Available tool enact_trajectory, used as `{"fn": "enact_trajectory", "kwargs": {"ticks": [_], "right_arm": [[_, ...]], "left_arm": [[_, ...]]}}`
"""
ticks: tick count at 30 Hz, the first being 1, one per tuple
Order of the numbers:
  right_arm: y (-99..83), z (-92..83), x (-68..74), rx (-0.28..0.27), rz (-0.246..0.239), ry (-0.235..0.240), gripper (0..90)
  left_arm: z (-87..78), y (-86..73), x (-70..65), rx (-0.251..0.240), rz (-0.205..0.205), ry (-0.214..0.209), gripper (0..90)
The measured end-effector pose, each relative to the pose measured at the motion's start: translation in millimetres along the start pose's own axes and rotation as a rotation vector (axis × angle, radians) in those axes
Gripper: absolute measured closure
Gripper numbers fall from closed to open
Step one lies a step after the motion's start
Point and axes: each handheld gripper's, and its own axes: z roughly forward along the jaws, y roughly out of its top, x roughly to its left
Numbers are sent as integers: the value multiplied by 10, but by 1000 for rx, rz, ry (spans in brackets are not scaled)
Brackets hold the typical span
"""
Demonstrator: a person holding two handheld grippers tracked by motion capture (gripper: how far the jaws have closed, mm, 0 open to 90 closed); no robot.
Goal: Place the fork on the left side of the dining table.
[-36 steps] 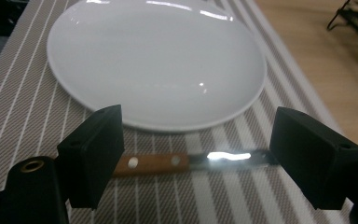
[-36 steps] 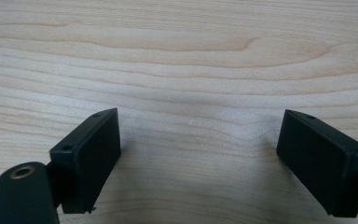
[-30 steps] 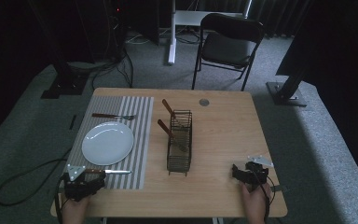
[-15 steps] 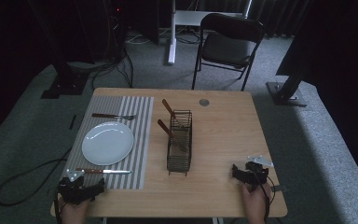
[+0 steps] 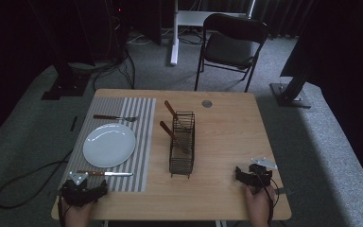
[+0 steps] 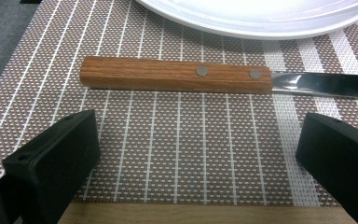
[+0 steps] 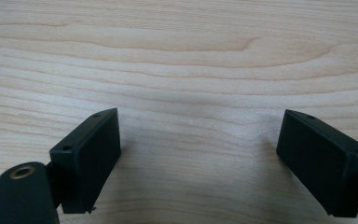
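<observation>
- left gripper (image 5: 82,191) rests low at the near-left corner of the table (image 5: 227,132), jaws spread wide and holding nothing; in the left gripper view its jaws frame bare weave of the striped placemat (image 6: 177,154).
- knife (image 6: 175,74) lies flat on the placemat just toward 12 o'clock of those jaws, apart from them, with its wooden handle at 9 o'clock and its blade running off to 3 o'clock.
- white plate (image 5: 109,144) sits just beyond the knife at 12 o'clock, and a fork (image 5: 114,117) lies on the far side of the plate.
- right gripper (image 5: 251,175) rests at the near-right of the table, jaws wide too, over bare wood in its own view.
- wire caddy (image 5: 182,142) stands mid-table, at about 2 o'clock from the left gripper, with two wooden-handled pieces leaning in it.
- judged step: the place setting looks laid on the left, and more cutlery waits in the caddy.
- next move, as i read it: either gripper reaches to the caddy, lines its jaws across one leaning handle, closes and lifts it clear of the wire.
</observation>
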Motion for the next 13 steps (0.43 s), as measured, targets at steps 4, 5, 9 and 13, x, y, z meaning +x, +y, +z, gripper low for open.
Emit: {"fn": "enact_trajectory", "kwargs": {"ticks": [4, 5, 9, 13], "right_arm": [[0, 0, 0, 0, 0, 0, 131], [0, 0, 0, 0, 0, 0, 131], [0, 0, 0, 0, 0, 0, 131], [1, 0, 0, 0, 0, 0, 131]], "left_arm": [[1, 0, -1, 0, 0, 1, 0], [1, 0, -1, 0, -1, 1, 0], [1, 0, -2, 0, 0, 1, 0], [1, -2, -2, -2, -1, 1, 0]]}}
